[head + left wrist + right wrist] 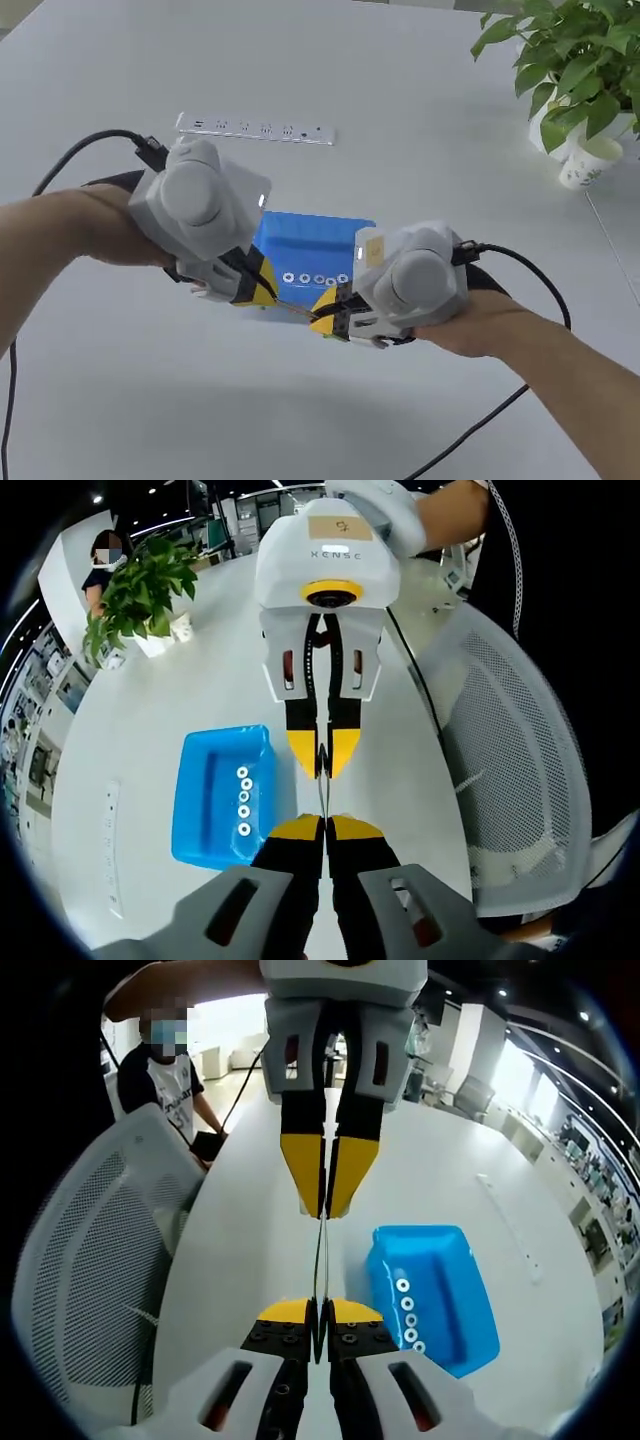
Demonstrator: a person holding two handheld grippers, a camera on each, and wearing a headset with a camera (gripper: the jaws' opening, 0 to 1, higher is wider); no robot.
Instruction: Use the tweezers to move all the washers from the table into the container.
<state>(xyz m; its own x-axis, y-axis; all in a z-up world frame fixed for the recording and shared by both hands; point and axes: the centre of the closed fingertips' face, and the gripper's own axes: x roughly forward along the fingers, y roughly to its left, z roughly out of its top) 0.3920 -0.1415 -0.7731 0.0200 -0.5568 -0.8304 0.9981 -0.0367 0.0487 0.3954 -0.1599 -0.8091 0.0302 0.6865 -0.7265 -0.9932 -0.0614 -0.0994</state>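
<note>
Spanning the foreground: white table point(420, 120), with a mesh chair point(500, 780) beside it. Potted plant point(575, 60) at the far right corner. Blue container point(315, 235), near the front edge, just behind both grippers. Power strip point(255, 130), beyond the container. Left gripper point(262, 290) and right gripper point(325, 305): facing tip to tip, each with jaws pinched closed on one end of the thin tweezers point(295, 308) held between them. Washers point(318, 279): five, lying in a row inside the container.

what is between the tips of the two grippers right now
The tweezers: a thin metal strip runs from the left gripper to the right gripper, both shut on it. Both gripper views show it.
</note>
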